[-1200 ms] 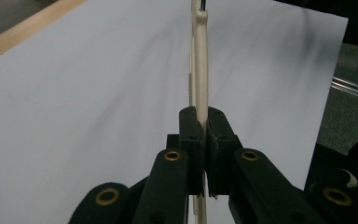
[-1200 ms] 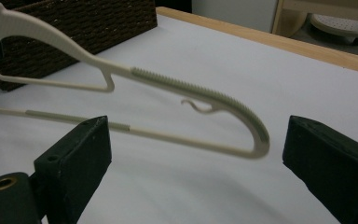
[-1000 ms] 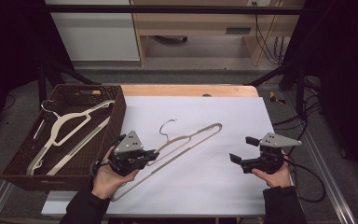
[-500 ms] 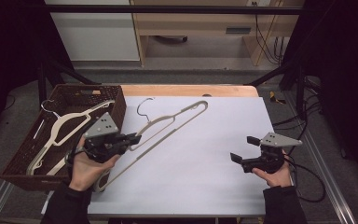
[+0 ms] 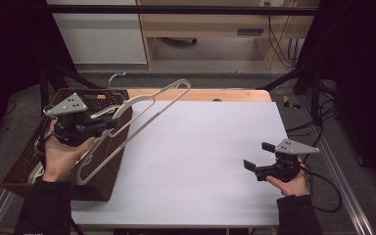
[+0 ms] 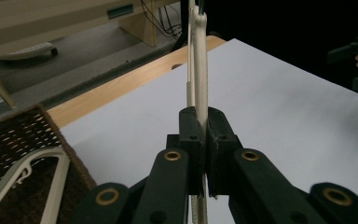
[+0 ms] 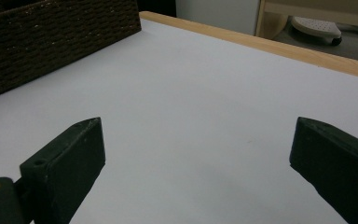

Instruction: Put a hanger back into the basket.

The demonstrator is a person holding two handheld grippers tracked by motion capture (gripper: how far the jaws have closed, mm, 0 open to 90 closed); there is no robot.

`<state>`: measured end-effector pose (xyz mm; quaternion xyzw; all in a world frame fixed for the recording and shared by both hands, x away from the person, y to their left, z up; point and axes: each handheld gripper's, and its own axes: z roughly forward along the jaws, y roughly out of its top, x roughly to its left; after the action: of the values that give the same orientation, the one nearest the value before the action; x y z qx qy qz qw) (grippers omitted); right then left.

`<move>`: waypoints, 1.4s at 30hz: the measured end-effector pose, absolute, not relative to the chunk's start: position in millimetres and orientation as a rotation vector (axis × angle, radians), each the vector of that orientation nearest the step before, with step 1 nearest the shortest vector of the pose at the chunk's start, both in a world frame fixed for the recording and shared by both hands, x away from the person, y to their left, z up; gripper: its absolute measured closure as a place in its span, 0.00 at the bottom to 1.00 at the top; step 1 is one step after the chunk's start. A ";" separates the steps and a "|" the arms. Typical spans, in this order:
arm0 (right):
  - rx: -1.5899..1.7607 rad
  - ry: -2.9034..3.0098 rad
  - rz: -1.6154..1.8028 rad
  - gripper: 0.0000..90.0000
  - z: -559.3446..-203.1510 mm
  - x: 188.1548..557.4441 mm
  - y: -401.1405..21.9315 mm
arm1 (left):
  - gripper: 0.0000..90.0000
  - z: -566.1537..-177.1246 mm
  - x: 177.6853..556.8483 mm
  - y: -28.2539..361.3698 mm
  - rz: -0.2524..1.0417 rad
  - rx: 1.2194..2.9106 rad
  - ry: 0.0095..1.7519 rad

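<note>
Cream hanger [image 5: 147, 105] is clamped in my left tongs [image 5: 108, 123], lifted above the basket [image 5: 108, 169]. My right tongs [image 5: 254, 157] stand open over the table [image 5: 200, 161], holding nothing.

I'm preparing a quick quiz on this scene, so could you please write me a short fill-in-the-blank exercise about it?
1. The left gripper is shut on a cream ____.
2. The brown wicker basket stands at the table's ____ edge in the high view.
3. The right gripper has its jaws ____.

Missing words: hanger; left; open
</note>
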<state>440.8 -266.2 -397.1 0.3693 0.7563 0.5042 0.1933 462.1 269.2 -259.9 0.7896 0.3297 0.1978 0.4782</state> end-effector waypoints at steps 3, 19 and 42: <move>1.034 2.122 1.413 0.04 -397.7 441.2 -266.4 | 0.96 -256.3 466.5 281.9 0.501 1.922 0.815; 1.046 2.134 1.394 0.04 -400.7 443.2 -266.3 | 0.96 -264.7 489.2 361.0 0.556 1.898 0.922; 1.055 2.138 1.386 0.04 -402.4 444.2 -266.3 | 0.96 -307.6 493.9 438.9 0.568 1.885 1.109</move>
<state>444.2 -266.3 -402.4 0.3756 0.7611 0.4932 0.1908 493.9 438.9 -307.6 0.7544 0.4437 0.2273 0.4269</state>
